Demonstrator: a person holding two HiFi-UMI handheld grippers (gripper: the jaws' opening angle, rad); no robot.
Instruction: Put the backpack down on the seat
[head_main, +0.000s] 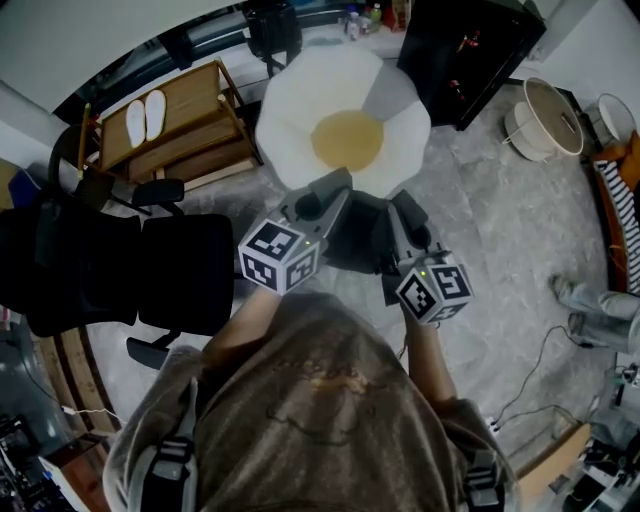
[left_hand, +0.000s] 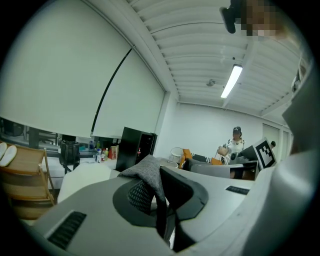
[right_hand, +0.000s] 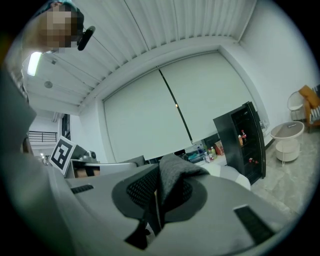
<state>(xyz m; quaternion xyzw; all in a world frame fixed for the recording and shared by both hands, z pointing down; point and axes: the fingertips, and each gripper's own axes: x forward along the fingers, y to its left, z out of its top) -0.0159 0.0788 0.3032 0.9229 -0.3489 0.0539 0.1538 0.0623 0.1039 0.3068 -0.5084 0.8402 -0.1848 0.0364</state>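
A lived-in studio room, with an egg-shaped floor seat (head_main: 345, 130), black drinks fridge (head_main: 455, 45), slipper rack (head_main: 175, 130) and office chair (head_main: 150, 272).

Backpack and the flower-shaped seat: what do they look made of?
The backpack looks like woven textile, heathered dark grey and matte: a fine weave shows, and it folds softly into a peak. The seat looks like a stuffed fabric cushion, probably plush: puffy white petals around a yellow centre, with no shine. The exact fibre can't be told.
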